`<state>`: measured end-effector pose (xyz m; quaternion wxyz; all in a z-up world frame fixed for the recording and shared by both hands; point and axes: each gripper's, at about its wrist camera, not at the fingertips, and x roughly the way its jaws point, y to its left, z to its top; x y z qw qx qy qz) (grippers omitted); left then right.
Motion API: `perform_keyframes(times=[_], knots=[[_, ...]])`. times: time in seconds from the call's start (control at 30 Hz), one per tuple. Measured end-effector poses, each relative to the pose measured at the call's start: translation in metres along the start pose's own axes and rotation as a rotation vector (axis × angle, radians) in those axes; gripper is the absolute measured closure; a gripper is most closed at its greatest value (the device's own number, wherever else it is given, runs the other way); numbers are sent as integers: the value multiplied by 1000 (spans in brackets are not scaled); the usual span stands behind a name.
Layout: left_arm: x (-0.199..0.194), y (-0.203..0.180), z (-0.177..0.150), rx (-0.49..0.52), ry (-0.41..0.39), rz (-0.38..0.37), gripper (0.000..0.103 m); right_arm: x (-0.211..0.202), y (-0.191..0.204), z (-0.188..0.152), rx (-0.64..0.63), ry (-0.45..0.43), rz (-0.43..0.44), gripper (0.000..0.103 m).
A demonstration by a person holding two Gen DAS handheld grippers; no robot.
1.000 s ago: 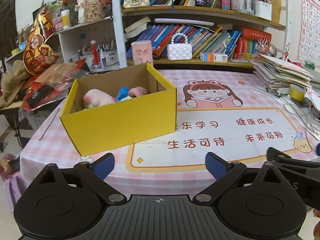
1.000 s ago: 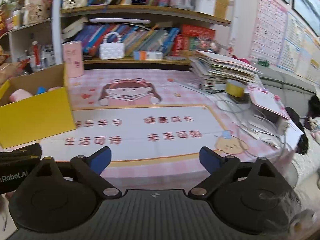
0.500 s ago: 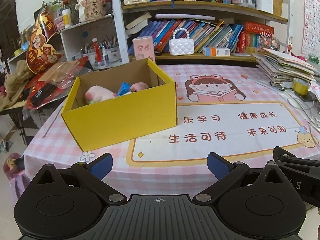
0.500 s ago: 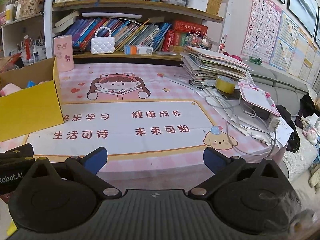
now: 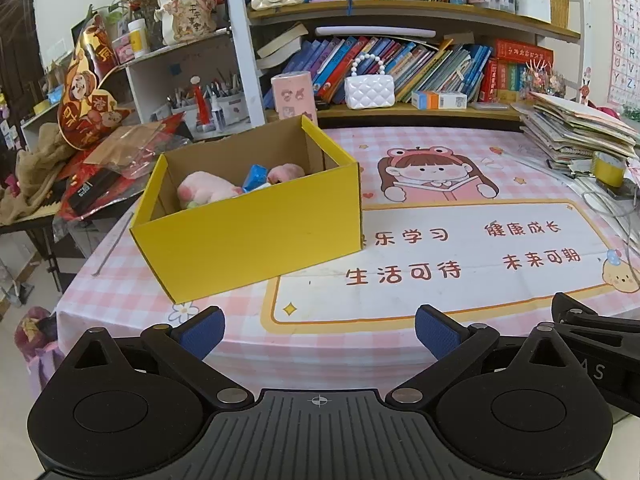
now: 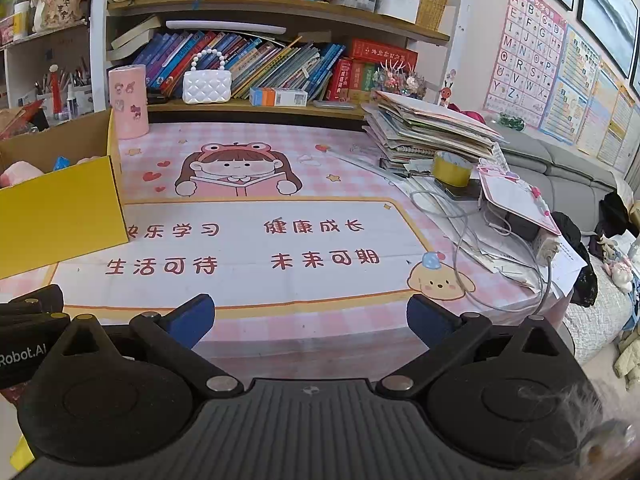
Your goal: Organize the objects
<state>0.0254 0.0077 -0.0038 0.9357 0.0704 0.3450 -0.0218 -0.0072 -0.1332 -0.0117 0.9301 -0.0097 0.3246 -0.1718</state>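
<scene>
A yellow cardboard box stands on the left of the pink checked tablecloth. Inside it lie a pink plush toy, a blue packet and another pink item. The same box shows at the left edge of the right wrist view. My left gripper hangs open and empty off the table's near edge, in front of the box. My right gripper is also open and empty, to the right of the left one.
A bookshelf with a white handbag and a pink cylinder backs the table. A stack of papers, a yellow tape roll and cables crowd the right edge. Red bags lie left.
Both grippers have drawn back and up from the table, so the box and cloth look smaller and farther. The jaws stay open; the box has not moved.
</scene>
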Motion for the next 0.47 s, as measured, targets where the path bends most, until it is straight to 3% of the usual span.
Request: perform_keyframes(times=[0.47], knots=[[3, -1, -1, -9, 25, -7, 0, 1, -1, 0, -2, 4, -3, 0]])
